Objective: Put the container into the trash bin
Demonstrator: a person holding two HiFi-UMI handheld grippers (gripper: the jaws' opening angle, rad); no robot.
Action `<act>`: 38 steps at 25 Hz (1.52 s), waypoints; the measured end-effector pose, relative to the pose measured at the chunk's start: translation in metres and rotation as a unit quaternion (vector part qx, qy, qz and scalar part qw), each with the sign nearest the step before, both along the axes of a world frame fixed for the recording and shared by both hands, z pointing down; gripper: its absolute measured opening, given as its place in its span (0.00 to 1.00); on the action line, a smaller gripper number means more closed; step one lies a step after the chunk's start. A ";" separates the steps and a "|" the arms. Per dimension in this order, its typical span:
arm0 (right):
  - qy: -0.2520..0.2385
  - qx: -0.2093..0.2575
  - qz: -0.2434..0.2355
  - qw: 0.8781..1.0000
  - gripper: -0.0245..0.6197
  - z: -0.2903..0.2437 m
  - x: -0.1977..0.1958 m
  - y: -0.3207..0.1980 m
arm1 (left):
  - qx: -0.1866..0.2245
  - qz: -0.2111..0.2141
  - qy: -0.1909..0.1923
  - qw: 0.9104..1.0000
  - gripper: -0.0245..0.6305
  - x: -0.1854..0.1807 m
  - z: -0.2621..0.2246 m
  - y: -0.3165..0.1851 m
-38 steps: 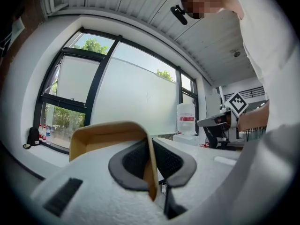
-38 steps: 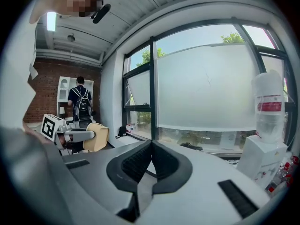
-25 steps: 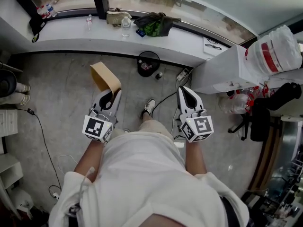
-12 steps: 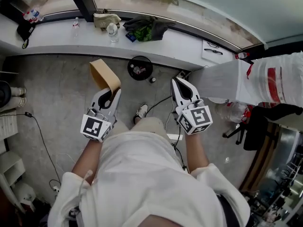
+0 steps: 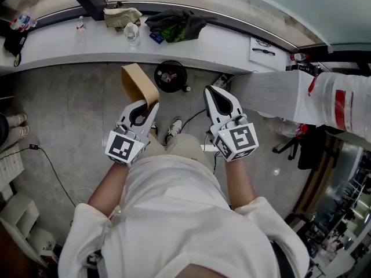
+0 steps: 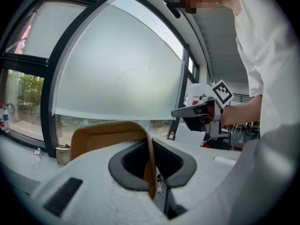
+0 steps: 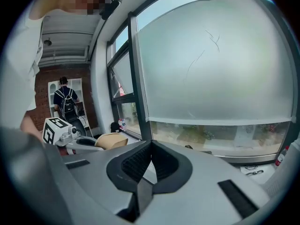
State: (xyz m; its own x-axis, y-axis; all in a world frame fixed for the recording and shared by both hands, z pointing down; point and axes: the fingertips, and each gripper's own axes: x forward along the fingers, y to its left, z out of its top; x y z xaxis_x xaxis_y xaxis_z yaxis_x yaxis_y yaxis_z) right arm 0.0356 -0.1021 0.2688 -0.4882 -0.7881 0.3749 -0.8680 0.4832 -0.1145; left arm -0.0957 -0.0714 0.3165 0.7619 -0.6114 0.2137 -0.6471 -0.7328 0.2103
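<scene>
**Head view.** Looks steeply down on a grey floor [image 5: 69, 114] below a white window ledge [image 5: 220, 45]. Shows the left hand-held gripper [image 5: 151, 106] clenched on the wall of the tan container [image 5: 138, 81], carrying it tilted in the air above the floor. Places the container just beside the round black trash bin [image 5: 170, 76], on the bin's left in the picture and not inside it. Locates the bin on the floor, close against the ledge. Shows the right hand-held gripper [image 5: 210, 91] clenched on nothing, to the right of the bin and apart from the container. Shows bottles [image 5: 132, 32] and dark cloth [image 5: 174, 25] on the ledge above the bin.

**Left gripper view.** Shows both jaws pressed onto one thin wall of the container [image 6: 105, 132], pinched edge-on between the dark pads [image 6: 133, 161]. Shows the container's rim arching up and to the left ahead of the jaws. Shows the right hand-held gripper [image 6: 180, 111] at the right, jaws together, in front of a large frosted window [image 6: 117, 69].

**Right gripper view.** Shows the jaws closed against each other with nothing between them. Shows the left hand-held gripper [image 7: 91, 143] at lower left with the container [image 7: 111, 139] at its tip. Shows a person with a backpack [image 7: 65, 104] in the background.
</scene>
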 end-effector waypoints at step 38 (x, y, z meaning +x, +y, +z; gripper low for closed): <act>-0.064 -0.166 0.048 0.983 0.04 0.367 0.054 -0.029 | -0.162 0.190 -0.195 0.948 0.08 0.126 0.483 -0.049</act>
